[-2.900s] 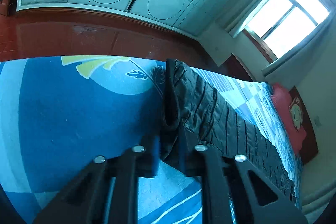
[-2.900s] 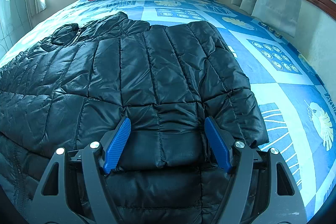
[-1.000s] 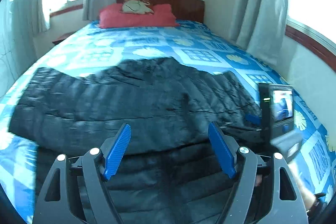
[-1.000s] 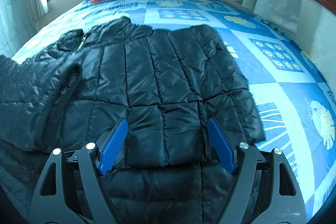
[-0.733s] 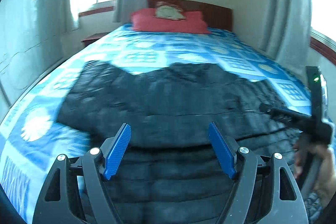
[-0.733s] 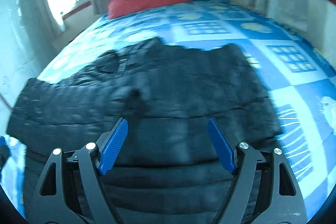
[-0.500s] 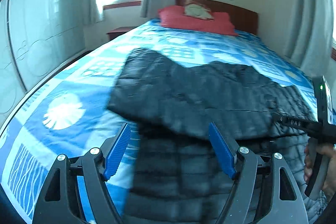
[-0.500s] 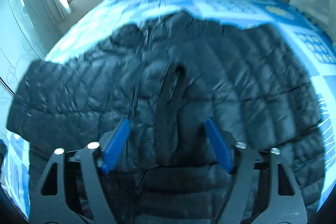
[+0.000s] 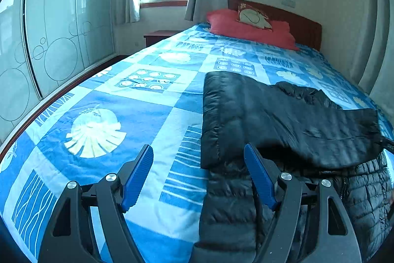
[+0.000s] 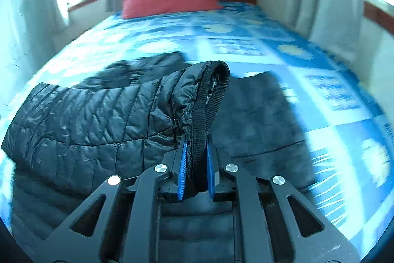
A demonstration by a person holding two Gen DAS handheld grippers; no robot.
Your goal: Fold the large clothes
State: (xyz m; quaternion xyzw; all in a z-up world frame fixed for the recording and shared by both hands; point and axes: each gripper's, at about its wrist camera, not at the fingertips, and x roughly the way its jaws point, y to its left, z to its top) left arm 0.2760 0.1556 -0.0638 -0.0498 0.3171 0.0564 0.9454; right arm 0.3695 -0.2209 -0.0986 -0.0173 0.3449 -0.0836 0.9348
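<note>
Right gripper (image 10: 195,164) was clamped tight on the ribbed cuff (image 10: 209,100) of the black puffer jacket (image 9: 283,115), sleeve lifted across the body. Left gripper (image 9: 199,174) had its blue pads wide apart, holding nothing, just off the jacket's left edge. Jacket lay on the near right part of the blue patterned bedspread (image 9: 110,115); red pillow (image 9: 248,28) at the far end.

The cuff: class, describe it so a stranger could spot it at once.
Start at the bed with the red pillow. A black jacket lies across it. The cuff is the ribbed band pinched in the right gripper, unlike the shiny quilting beside it.
</note>
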